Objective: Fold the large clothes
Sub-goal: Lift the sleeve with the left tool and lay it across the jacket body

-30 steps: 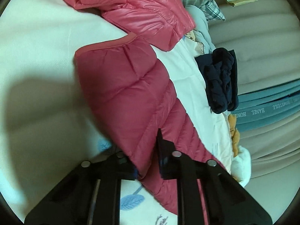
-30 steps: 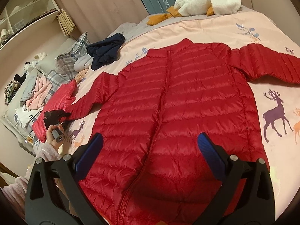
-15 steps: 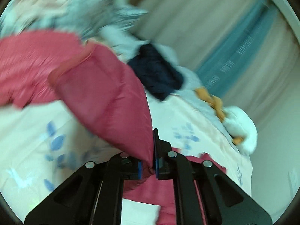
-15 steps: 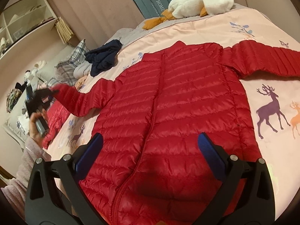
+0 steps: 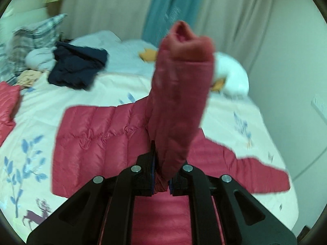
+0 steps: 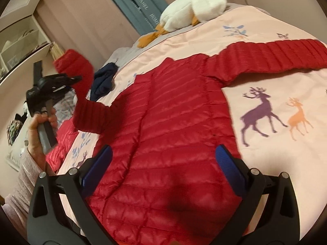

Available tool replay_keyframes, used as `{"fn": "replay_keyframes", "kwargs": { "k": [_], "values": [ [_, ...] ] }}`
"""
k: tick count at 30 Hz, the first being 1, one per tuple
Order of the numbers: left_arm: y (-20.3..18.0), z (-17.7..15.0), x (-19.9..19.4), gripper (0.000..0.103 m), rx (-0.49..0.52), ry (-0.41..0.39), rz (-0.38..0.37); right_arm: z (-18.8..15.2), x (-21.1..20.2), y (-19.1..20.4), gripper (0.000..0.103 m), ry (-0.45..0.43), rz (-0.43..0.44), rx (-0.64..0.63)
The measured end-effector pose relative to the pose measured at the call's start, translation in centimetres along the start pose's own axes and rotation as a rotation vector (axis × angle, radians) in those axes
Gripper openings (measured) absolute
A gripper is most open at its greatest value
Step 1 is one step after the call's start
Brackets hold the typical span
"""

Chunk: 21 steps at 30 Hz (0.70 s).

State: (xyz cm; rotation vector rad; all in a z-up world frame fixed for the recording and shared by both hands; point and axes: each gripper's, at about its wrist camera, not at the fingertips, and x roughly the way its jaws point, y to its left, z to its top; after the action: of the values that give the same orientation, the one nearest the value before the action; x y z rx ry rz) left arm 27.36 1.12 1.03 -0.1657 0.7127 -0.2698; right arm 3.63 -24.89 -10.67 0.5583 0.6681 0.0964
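Left tool [image 5: 161, 183]: jaws clenched on one sleeve [image 5: 179, 102] of the red quilted jacket [image 6: 163, 143]; the sleeve stands up and away from the tool, its open cuff at the far end. In the right wrist view the same tool [image 6: 78, 78] appears raised at left, gripped by a hand [image 6: 38, 134] in a pale sleeve, with the red sleeve bent upward from the jacket's shoulder. Right tool [image 6: 163, 161]: jaws wide apart, nothing between the blue pads [image 6: 229, 164], poised over the lower part of the jacket. The jacket lies flat, front up, on the bed [image 6: 276, 106], directly ahead of both tools; its other sleeve [image 6: 265, 57] stretches out flat to the right. Beyond the jacket: a dark blue garment [image 5: 77, 67] at far left, a white plush toy [image 6: 192, 6] with orange parts at the bed's far edge, then curtains [image 5: 122, 6]. A second red quilted piece [image 5: 8, 106] lies at the left edge of the bed.
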Motion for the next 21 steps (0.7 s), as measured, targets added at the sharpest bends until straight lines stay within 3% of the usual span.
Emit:
{"fn": "replay_keyframes", "kwargs": {
  "k": [6, 14, 15, 16, 18, 19, 21],
  "values": [
    [-5.1, -3.6, 5.2, 0.009, 0.119, 0.111, 0.049, 0.2, -0.5, -2.0, 0.101, -0.002, -0.015, 0.046],
    [-6.7, -7.5, 10.2, 0.013, 0.141, 0.283, 0.063, 0.0, -0.7, -3.3, 0.101, 0.001, -0.006, 0.078],
    [-6.8, -7.6, 10.5, 0.023, 0.137, 0.306, 0.053, -0.1, -0.8, -3.4, 0.101, 0.001, -0.006, 0.081],
    [-6.7, -7.7, 10.4, 0.041, 0.133, 0.317, 0.049, -0.1, -0.8, -3.6, 0.101, 0.003, -0.01, 0.084],
    [-6.4, -7.8, 9.7, 0.063, 0.115, 0.326, 0.024, -0.2, -1.0, -3.8, 0.101, 0.003, -0.012, 0.09],
    [-6.8, -8.1, 9.5, 0.069, 0.11, 0.325, 0.002, -0.1, -1.1, -3.8, 0.101, 0.001, -0.012, 0.093],
    [-6.9, -8.0, 8.7, 0.071, 0.109, 0.322, -0.031, -0.1, -1.3, -4.0, 0.101, 0.001, -0.015, 0.098]
  ]
}}
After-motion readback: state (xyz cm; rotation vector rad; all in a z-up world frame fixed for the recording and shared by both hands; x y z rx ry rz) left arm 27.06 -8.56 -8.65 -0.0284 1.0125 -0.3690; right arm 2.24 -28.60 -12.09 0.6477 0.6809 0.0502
